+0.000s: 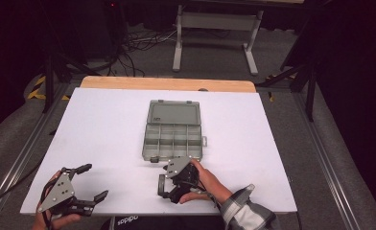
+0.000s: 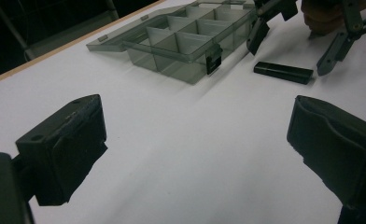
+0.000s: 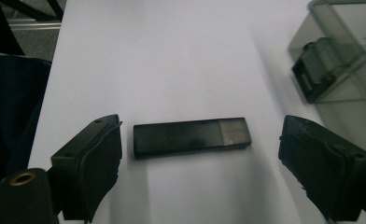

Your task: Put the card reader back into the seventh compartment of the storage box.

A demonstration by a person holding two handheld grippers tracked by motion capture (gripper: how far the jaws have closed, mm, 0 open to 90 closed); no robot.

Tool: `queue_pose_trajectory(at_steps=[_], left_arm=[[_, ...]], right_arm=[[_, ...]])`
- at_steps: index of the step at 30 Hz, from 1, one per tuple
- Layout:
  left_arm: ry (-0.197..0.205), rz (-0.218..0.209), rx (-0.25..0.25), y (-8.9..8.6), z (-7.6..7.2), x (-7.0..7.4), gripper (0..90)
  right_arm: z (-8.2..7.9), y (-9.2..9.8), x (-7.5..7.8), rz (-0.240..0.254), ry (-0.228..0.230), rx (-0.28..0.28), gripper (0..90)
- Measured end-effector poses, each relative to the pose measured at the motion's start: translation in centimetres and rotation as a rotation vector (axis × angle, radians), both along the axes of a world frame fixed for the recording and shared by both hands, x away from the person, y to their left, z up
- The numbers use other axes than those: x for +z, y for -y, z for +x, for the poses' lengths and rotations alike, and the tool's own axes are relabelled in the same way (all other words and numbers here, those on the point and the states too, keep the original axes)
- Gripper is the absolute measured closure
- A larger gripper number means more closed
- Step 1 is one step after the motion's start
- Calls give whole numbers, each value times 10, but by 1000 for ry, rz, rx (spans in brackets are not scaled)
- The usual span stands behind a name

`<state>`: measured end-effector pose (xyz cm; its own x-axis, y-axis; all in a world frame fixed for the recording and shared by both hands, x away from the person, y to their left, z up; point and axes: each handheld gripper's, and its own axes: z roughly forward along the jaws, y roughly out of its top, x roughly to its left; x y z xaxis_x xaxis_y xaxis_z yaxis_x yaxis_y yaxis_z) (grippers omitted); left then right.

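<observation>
Right gripper [image 3: 200, 154]: we see its jaws spread wide at the bottom of the right gripper view, one on each side of the black stick, pads clear of it; in the high view it sits lower centre [image 1: 169, 184], held by the person's right hand [image 1: 207, 184].
Black stick [image 3: 192, 137]: we find it flat on the white table [image 1: 104, 134], lengthwise between the jaws, ends pointing toward the pads, in mid-frame of the right gripper view; in the left gripper view it lies upper right [image 2: 283, 73].
Left gripper [image 2: 197, 154]: we see its jaws wide apart, nothing between them, over bare table; lower left of the high view [image 1: 92, 184].
Compartment box [image 1: 174, 136]: clear grey, lid open and laid back, mid-frame of the high view, just beyond the right gripper.
Box latch [image 3: 312, 74]: dark clip at upper right of the right gripper view.
</observation>
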<state>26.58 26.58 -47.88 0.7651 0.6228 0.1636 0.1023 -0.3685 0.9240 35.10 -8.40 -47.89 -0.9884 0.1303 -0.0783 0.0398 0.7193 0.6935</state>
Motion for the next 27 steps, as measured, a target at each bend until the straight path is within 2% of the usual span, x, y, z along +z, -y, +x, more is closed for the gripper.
queue_pose_trajectory(at_steps=[1, 3, 5, 8, 11, 12, 18, 20, 27], left_arm=[[2, -1, -1, 1, 0, 0, 55], [3, 2, -1, 1, 0, -1, 55], [-3, 3, -3, 1, 1, -1, 55], [-2, 6, -4, 1, 1, -1, 56], [0, 7, -7, 2, 1, 0, 60], [2, 8, -6, 2, 1, -1, 60], [16, 10, 2, 0, -1, 0, 76], [12, 10, -1, 1, -1, 0, 73], [0, 10, -3, 2, 1, -2, 72]], right_arm=[[1, -4, -2, -22, 0, 12, 162], [2, -5, -2, -24, 5, 13, 175], [4, -6, -3, -20, -26, 8, 189], [7, -7, -3, -23, -39, 14, 209], [7, -7, -2, -17, -49, 19, 269], [7, -7, -2, -17, -41, 23, 306], [3, -7, -1, -11, -18, 20, 310], [1, -7, 0, -17, 11, 18, 310], [-4, -3, 7, 7, 56, 4, 310]])
